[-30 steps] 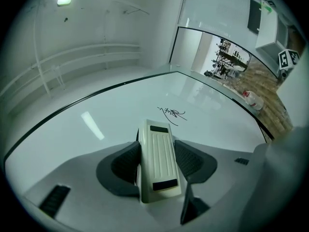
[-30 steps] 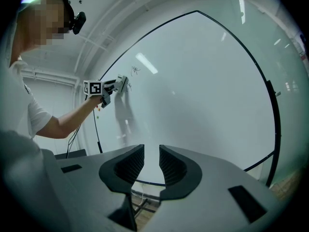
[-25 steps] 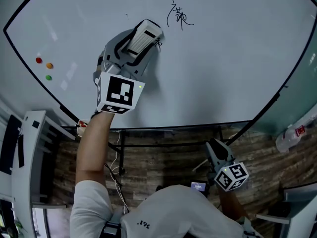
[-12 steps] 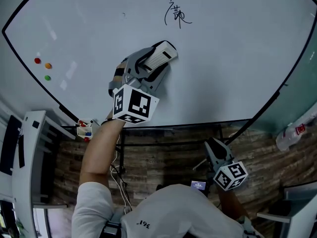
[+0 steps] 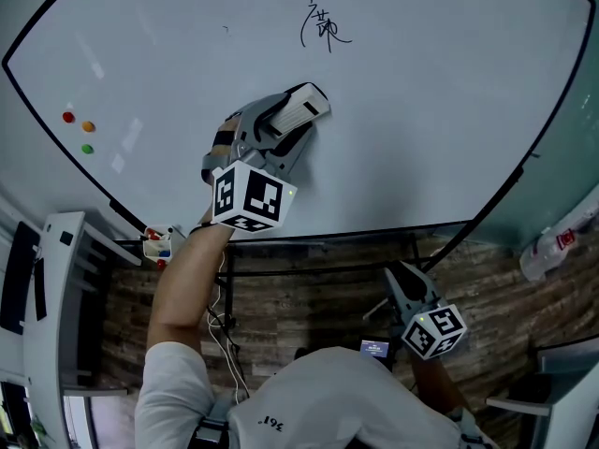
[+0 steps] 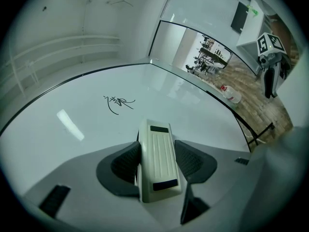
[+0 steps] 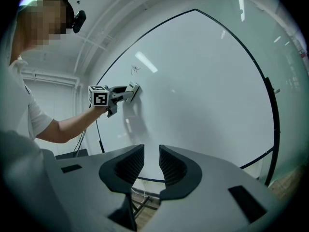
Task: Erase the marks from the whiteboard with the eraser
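Two tools appear in the head view. The left tool (image 5: pixel 296 120) holds the eraser (image 5: pixel 301 103) against the whiteboard (image 5: pixel 440 110), below the marks (image 5: pixel 324 29), with bare board all round. The right tool (image 5: pixel 401 281) hangs under the board's bottom edge. Left gripper view: jaws clamped on the eraser. Right gripper view: jaws slightly apart, empty.

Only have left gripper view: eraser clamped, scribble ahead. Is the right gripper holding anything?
Observer: No. The right gripper is empty, jaws a little apart.
Operator: And the clamped one, touching or hovering?
Observer: Touching, it looks like. Side-on in the right gripper view, the eraser end sits against the board.
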The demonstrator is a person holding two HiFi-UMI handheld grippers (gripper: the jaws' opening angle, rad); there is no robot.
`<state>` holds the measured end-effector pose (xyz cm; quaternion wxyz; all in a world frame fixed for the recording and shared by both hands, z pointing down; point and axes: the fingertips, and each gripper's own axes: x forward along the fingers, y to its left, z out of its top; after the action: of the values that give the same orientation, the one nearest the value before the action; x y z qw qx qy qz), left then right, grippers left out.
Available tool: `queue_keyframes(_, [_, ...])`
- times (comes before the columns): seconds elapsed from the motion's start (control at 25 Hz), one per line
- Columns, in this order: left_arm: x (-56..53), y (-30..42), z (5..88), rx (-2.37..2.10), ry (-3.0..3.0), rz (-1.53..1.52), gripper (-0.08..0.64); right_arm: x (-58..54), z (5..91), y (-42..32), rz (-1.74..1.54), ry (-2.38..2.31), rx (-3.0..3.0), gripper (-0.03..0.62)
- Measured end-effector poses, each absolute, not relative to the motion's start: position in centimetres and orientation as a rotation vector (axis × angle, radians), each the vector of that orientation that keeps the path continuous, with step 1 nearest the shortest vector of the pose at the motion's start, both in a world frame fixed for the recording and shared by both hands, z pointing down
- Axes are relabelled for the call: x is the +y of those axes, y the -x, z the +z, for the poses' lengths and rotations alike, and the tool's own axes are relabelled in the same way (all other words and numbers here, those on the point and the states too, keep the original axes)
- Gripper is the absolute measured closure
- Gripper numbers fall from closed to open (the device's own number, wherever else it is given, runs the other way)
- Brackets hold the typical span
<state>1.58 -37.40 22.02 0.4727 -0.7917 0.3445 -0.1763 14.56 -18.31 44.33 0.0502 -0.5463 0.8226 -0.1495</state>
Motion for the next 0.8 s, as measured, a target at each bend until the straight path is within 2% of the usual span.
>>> queue_keyframes(0.8, [-37.3, -1.9, 23.2, 0.834, 1.993, -0.457, 0.325, -17.6, 44.9, -14.0, -0.474, 1.657, 2.513, 0.48])
